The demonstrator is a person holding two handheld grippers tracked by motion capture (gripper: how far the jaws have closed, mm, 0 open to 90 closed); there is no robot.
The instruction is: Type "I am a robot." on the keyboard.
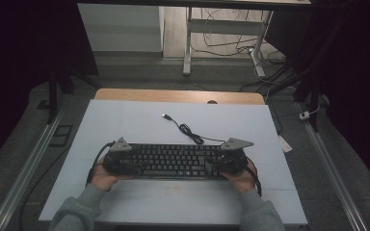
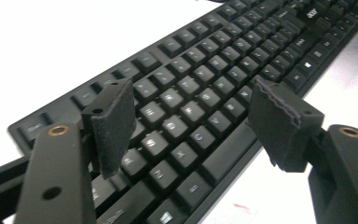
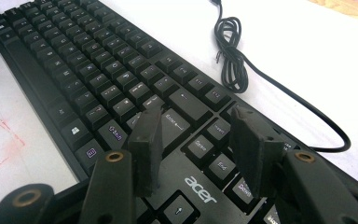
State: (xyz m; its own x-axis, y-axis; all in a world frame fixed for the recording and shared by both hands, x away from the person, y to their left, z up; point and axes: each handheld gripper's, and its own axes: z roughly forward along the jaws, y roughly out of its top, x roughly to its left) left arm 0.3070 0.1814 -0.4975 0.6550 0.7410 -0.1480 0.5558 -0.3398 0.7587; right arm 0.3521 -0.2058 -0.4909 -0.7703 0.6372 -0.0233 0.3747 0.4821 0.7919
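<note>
1 keyboard (image 1: pixel 173 161), 1 cable (image 1: pixel 189 131), 2 grippers

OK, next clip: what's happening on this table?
A person sits at a white table with a gripper in each hand, working at a black keyboard that lies flat in front of them. The left gripper hovers over the keyboard's left end with its jaws apart and nothing between them. The right gripper is over the right end, above the keys by the logo, jaws also apart and gripping nothing. The keyboard's cable trails loose across the table behind it, plug unconnected.
</note>
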